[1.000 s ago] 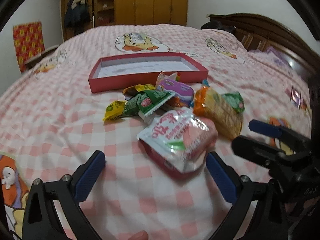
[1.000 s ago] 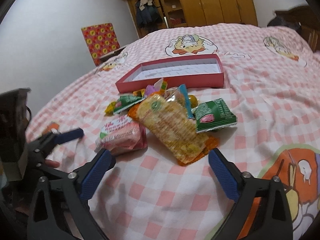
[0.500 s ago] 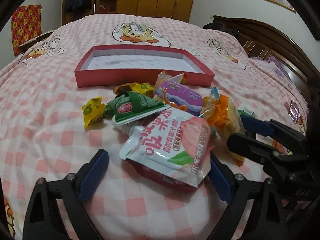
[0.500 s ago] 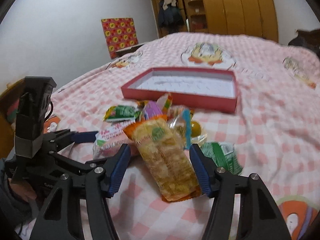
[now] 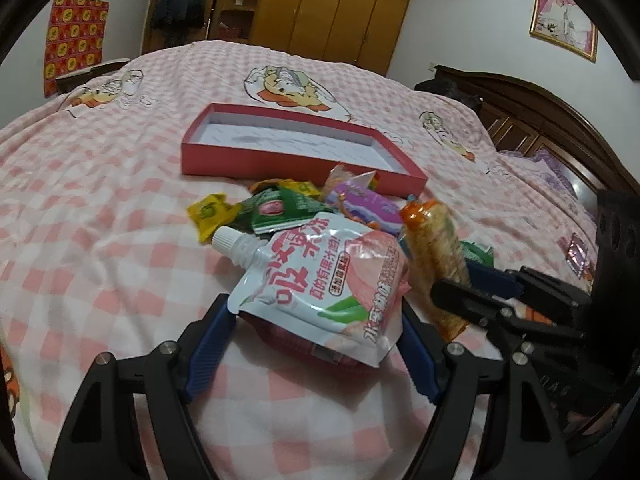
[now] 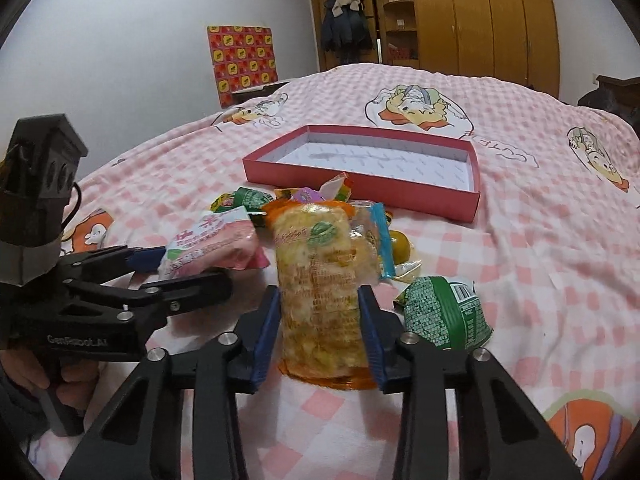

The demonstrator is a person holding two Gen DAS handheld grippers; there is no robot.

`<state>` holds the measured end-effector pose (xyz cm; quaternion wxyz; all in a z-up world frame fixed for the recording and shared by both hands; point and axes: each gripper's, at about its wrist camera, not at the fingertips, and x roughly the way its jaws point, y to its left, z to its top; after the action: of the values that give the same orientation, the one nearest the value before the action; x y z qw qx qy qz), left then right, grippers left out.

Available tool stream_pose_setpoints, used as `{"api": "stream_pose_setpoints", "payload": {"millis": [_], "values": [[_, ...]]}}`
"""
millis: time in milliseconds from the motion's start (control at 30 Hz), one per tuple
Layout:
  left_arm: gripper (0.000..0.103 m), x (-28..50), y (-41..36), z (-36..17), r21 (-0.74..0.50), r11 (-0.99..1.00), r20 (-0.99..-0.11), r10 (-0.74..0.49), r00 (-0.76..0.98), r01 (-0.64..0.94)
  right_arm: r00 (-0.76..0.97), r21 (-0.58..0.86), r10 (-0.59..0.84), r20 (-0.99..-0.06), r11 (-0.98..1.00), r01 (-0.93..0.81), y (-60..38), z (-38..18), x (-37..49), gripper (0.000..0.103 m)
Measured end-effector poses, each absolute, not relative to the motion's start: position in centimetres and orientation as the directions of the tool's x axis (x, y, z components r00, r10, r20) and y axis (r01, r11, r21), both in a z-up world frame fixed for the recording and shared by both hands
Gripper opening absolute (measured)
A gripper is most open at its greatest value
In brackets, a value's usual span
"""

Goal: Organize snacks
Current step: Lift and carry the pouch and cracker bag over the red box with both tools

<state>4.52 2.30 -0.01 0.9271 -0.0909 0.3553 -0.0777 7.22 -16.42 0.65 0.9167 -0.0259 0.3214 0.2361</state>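
Pink-checked bedspread (image 5: 100, 264), snack pile sits just short of the red box (image 5: 280, 160). Right gripper (image 6: 319, 332) closing onto the orange cracker pack (image 6: 324, 280); left gripper (image 5: 316, 344) closing around the peach pouch (image 5: 320, 276), not pinching yet. Next: lift, drop both in the box.

Premises: a bedroom in a private home. The work surface is a large bed (image 5: 120, 208) covered with a pink and white checked sheet printed with cartoon ducks. A dark carved wooden headboard (image 5: 552, 120) runs along the right side in the left wrist view. A tall wooden wardrobe (image 5: 340, 12) fills the far wall, with open shelves beside it and dark coats (image 6: 346, 20) hanging there. A framed portrait (image 5: 562, 18) hangs on the white wall. A red and yellow patterned panel (image 6: 242, 58) stands against the opposite wall.
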Motion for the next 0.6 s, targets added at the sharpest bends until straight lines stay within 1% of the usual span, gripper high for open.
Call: {"api": "stream_pose_setpoints", "payload": {"millis": [200,400,500,600], "values": [[0.082,4.6,2.6,-0.4,-0.224,0.973,-0.660,-0.190,0.726,0.052,0.691,0.117,0.420,-0.587,0.890,-0.442,-16.7,0.7,7.0,0.039],[0.082,4.7,2.8,-0.6,-0.228,0.972,-0.663,-0.192,0.723,0.049,0.716,0.091,0.439,-0.543,0.878,-0.470,-16.5,1.3,5.8,0.039],[0.082,4.5,2.8,-0.4,-0.224,0.974,-0.661,-0.182,0.728,0.040,0.710,0.085,0.434,-0.554,0.879,-0.470,-16.2,1.2,5.9,0.039],[0.081,4.7,2.4,-0.1,-0.190,0.981,-0.684,-0.163,0.711,0.041,0.696,0.087,0.434,-0.572,0.876,-0.474,-16.0,1.1,6.2,0.039]]}}
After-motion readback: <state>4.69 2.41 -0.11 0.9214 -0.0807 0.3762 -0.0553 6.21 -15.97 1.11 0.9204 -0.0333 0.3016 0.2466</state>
